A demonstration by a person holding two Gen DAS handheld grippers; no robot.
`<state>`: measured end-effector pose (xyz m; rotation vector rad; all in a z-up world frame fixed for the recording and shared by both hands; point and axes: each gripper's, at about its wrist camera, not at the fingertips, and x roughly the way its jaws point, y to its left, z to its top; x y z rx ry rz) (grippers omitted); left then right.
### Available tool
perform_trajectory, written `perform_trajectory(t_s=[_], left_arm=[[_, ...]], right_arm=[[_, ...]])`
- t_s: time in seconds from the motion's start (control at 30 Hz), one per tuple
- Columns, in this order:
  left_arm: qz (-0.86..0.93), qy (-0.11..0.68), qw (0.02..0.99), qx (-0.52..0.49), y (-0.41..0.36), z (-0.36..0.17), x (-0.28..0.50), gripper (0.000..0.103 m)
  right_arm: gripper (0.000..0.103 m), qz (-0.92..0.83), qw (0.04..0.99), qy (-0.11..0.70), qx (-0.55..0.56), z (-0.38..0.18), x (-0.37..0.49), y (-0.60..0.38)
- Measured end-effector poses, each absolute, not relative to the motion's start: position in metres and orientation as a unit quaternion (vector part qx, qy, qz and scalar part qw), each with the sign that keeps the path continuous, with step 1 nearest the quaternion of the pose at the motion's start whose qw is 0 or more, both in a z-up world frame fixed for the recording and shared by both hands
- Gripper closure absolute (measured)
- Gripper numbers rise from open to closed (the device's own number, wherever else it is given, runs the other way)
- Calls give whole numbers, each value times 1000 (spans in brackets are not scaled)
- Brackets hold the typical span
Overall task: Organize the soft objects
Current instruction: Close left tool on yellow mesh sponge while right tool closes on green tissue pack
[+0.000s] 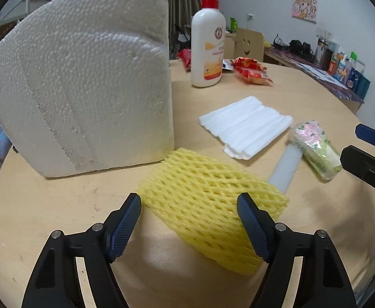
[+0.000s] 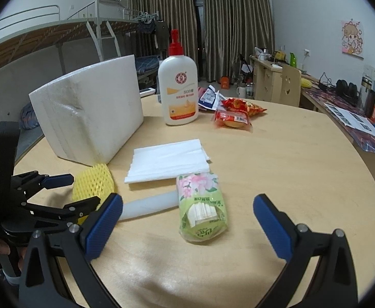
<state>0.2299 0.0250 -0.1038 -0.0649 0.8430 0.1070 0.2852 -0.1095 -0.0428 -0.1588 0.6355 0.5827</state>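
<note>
My 2 grippers tilt down over the round table, both with jaws apart

My left gripper (image 1: 188, 220) has its jaws parted around the yellow foam net (image 1: 208, 200), the pads not clearly pressing it; my right gripper (image 2: 187, 220) gapes wide just short of the tissue pack (image 2: 201, 205), gripping nothing. A white foam tube (image 2: 148, 206) lies between net and pack. Beyond, on the pale wooden table (image 2: 303, 179), lies a folded white foam sheet (image 2: 168, 160), with the styrofoam block (image 2: 89, 113) standing beside the net. Farther off stand a pump bottle (image 2: 178, 89) and red snack packets (image 2: 236, 114); then curtains (image 2: 200, 25), a bunk bed (image 2: 59, 33) and a cluttered desk (image 2: 354, 113)
</note>
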Motion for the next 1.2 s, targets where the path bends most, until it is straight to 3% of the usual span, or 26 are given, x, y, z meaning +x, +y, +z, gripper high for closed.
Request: perform_trajectory(t_s=[0.13, 0.23, 0.33, 0.4, 0.57, 1.2], left_arm=[[48, 408, 911, -34, 27, -105, 229, 26], [37, 407, 912, -37, 27, -106, 229, 33], [27, 404, 914, -34, 23, -105, 229, 45], [18, 401, 915, -33, 20, -104, 228, 59], [-9, 396, 918, -35, 14, -104, 229, 77], [-31, 392, 918, -52, 16, -105, 225, 82]], right_arm=[[0, 282, 902, 316, -80, -47, 290, -109], [0, 280, 901, 322, -82, -50, 294, -108], [0, 274, 899, 330, -85, -53, 298, -108], [0, 272, 898, 333, -88, -54, 300, -108], [0, 255, 898, 342, -107, -59, 306, -107], [1, 240, 893, 364, -110, -66, 318, -109]])
